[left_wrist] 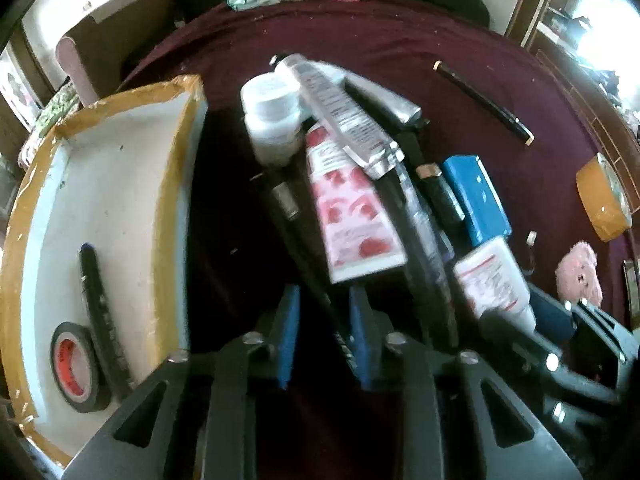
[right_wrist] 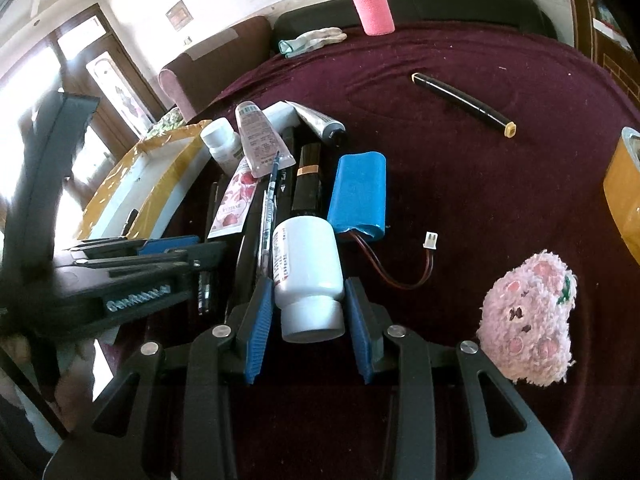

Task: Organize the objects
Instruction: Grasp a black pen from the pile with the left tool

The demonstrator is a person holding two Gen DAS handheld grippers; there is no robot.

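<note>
In the right wrist view my right gripper [right_wrist: 310, 332] is shut on a white pill bottle [right_wrist: 308, 276], its cap towards the camera and a blue pad against each side. The left wrist view shows my left gripper [left_wrist: 325, 332] pointing steeply down over a pile of tubes. A thin black pen [left_wrist: 316, 280] runs between its jaws, close to the right pad, with a gap still showing on the left. A rose-patterned tube [left_wrist: 352, 216] and a small white jar [left_wrist: 272, 120] lie just ahead. The left gripper's fingers [right_wrist: 168, 244] also appear at the left of the right wrist view.
A white box with brown taped edges [left_wrist: 120, 168] holds a black marker [left_wrist: 100, 312] and a black tape roll [left_wrist: 76, 364]. On the maroon cloth lie a blue battery pack [right_wrist: 358, 192], a black pen [right_wrist: 464, 104], a pink plush [right_wrist: 528, 316], brown tape [right_wrist: 624, 200] and a pink bottle [right_wrist: 372, 4].
</note>
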